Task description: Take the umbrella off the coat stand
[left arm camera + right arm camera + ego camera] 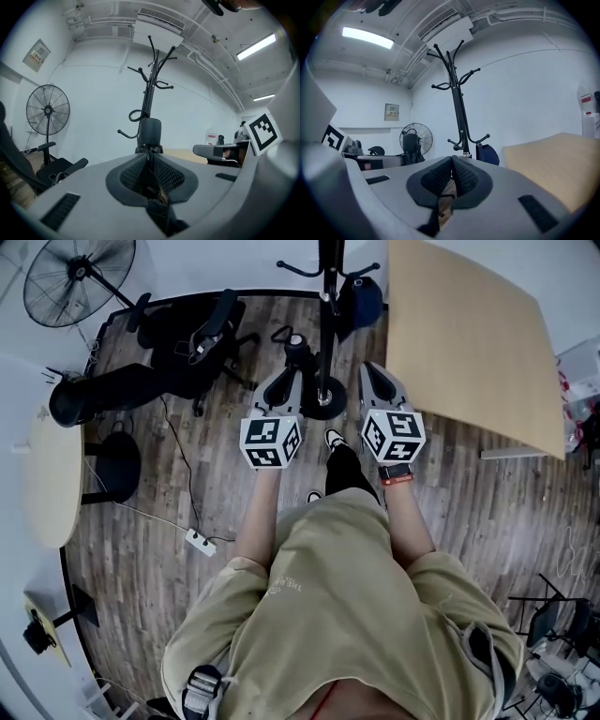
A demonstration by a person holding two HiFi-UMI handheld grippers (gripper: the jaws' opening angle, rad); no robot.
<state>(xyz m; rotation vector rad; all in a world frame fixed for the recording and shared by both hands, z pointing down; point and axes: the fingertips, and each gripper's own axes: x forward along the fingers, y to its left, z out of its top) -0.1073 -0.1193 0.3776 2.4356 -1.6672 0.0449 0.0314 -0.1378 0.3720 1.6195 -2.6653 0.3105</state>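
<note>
A standing fan is seen beside a black office chair. A power strip is laid on the wooden floor, and a pale desk is set at the right.

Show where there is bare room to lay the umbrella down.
The wooden table right of the coat stand is bare across its visible top, and the floor between it and the person is open. Left of the stand is crowded: office chair, fan, power strip and cable.

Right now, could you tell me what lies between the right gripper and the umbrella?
The head view shows the coat stand, pole and base, between the right gripper and the umbrella.
</note>
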